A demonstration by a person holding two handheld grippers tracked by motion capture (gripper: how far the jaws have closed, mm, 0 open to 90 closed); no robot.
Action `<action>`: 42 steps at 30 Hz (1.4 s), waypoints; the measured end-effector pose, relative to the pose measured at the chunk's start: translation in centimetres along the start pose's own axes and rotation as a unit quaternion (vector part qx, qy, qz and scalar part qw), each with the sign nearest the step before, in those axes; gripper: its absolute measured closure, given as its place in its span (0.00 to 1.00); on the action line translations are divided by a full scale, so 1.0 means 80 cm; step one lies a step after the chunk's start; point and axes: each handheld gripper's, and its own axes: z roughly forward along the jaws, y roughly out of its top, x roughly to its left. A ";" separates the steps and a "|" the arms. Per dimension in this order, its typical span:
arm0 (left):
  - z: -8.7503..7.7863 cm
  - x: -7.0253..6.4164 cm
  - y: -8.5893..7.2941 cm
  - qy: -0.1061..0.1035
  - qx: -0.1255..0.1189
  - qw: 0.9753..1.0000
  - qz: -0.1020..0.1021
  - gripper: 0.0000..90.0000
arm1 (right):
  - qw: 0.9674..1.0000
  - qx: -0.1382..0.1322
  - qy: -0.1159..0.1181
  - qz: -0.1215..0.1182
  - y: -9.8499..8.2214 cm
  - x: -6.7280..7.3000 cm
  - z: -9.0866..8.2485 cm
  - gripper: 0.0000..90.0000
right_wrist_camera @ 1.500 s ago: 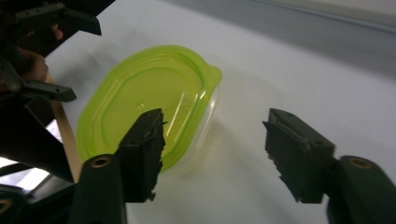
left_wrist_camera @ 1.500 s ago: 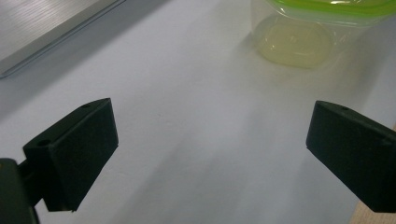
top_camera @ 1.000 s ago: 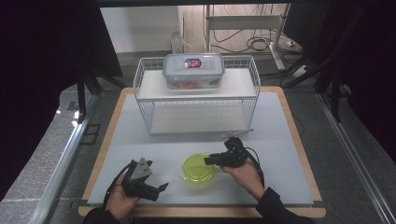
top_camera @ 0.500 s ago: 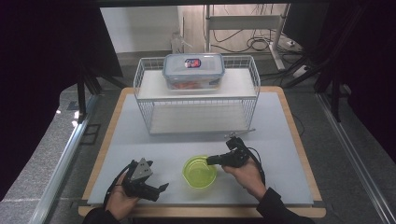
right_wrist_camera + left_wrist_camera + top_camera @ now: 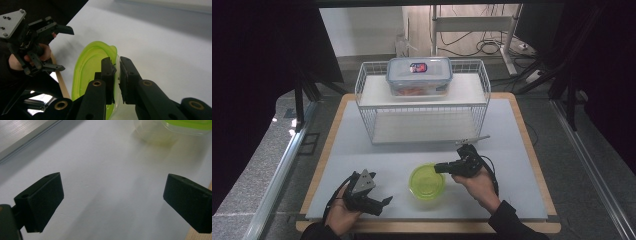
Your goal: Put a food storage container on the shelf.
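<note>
White table (image 5: 362, 150): right claw (image 5: 117, 72) just closed on green-lidded container (image 5: 427, 181) rim (earlier open).

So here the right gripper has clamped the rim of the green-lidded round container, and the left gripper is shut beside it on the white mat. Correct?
Not quite: the left gripper is open, its jaws wide apart over bare mat, as the left gripper view shows. The right gripper, jaws just closed, does clamp the rim of the green-lidded container.

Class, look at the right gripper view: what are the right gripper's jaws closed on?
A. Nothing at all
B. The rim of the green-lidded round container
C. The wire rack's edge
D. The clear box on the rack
B. The right gripper has its jaws pinched on the rim of the green-lidded round container, on the white table.
</note>
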 end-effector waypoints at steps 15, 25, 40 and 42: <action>0.001 -0.001 0.000 0.000 0.002 1.000 0.002 0.03 | 1.000 -0.021 0.002 0.003 0.005 -0.007 -0.008 0.93; 0.002 -0.001 0.000 0.000 0.005 1.000 0.003 0.03 | 0.998 -0.025 -0.040 0.052 0.001 -0.048 0.004 0.84; 0.003 -0.002 0.000 0.000 0.008 1.000 0.008 0.04 | 0.995 -0.020 -0.009 0.095 0.002 -0.052 0.010 0.91; 0.003 -0.002 0.000 0.000 0.007 1.000 0.008 0.04 | 0.996 -0.022 0.001 0.092 0.003 -0.048 0.009 0.92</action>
